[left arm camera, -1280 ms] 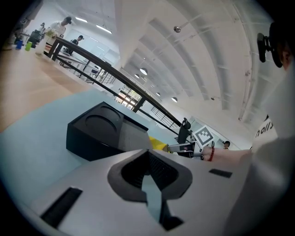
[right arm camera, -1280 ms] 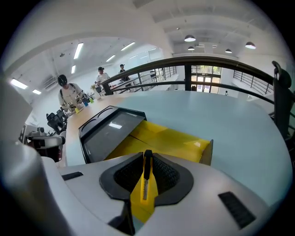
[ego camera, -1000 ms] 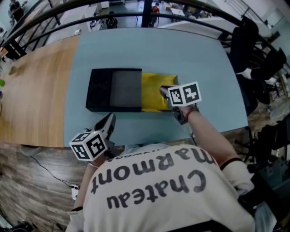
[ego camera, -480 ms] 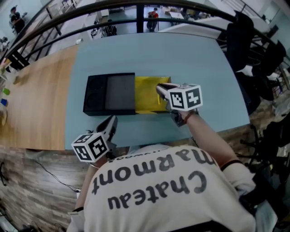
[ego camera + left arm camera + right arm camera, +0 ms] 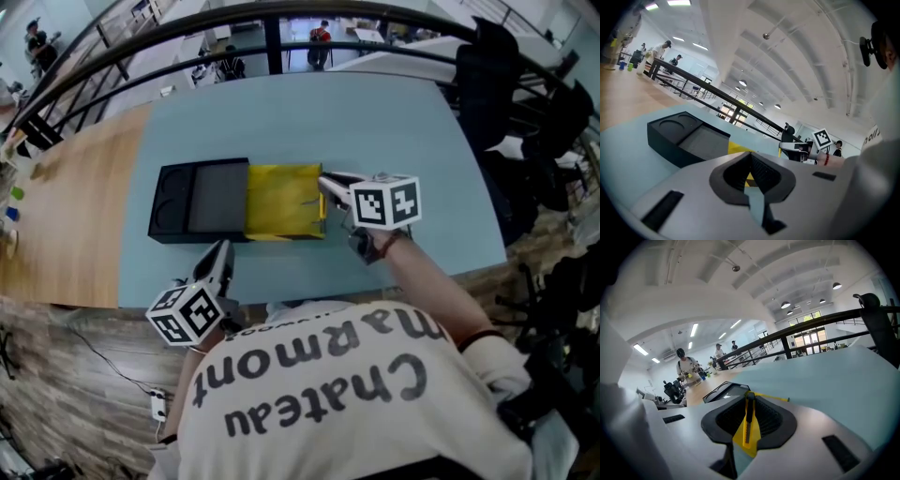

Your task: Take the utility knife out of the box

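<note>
On the pale blue table: black box lying lengthwise, round recess at its left end, flat grey panel next to it. Yellow section sticks out of the box's right end.

Right gripper sits at the right edge of that yellow section, tips pointing left toward the box. Its jaws are clamped narrow on the utility knife: yellow body, black slider strip, held edge-on between the ribbed pads, front end toward the box. So the knife is in the right gripper's grip, not lying in the box. Can't tell from the head view whether its tip touches the yellow section.

Left gripper is on the near side of the table, well apart from the box, pointing roughly at its front wall. Jaws together at the tips, nothing between them; only table and a bit of yellow show past the pads.

Wooden top adjoins the blue one on the left. Dark railing runs behind the table.
</note>
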Motion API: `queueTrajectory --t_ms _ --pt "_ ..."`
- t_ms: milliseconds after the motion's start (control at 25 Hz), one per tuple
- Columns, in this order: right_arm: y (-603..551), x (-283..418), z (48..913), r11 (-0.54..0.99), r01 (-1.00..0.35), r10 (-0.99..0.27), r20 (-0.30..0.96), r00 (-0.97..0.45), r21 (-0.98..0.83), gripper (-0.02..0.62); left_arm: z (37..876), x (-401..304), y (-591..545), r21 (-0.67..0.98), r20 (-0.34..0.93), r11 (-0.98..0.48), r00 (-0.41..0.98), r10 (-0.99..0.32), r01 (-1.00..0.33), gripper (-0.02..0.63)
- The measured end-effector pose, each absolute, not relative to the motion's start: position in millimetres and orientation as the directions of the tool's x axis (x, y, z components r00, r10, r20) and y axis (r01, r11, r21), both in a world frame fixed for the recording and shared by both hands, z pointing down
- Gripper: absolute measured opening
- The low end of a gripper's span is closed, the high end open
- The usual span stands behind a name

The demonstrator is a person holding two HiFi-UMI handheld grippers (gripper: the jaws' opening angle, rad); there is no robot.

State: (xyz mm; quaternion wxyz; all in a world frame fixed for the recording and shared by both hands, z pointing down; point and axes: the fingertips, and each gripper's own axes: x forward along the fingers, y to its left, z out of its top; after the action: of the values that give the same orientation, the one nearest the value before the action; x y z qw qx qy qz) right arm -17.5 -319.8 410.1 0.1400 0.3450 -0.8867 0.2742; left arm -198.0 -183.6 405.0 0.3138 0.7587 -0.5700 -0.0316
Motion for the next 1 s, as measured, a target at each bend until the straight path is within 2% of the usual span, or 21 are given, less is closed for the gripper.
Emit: queueTrajectory --t_ms 680,1000 --pt "-296.7 87.5 387.8 0.579 -0.564 -0.494 0.297 -0.817 -0.589 0.084 410.3 -78.1 -169.6 0.507 0.368 -0.148 0.368 -0.854 -0.849 0.003" --pt "-276.6 145.1 411.5 0.565 -0.55 -0.468 0.309 -0.828 -0.616 0.084 415.3 -38.2 -153.5 0.507 0.343 -0.109 0.316 -0.885 -0.855 0.003"
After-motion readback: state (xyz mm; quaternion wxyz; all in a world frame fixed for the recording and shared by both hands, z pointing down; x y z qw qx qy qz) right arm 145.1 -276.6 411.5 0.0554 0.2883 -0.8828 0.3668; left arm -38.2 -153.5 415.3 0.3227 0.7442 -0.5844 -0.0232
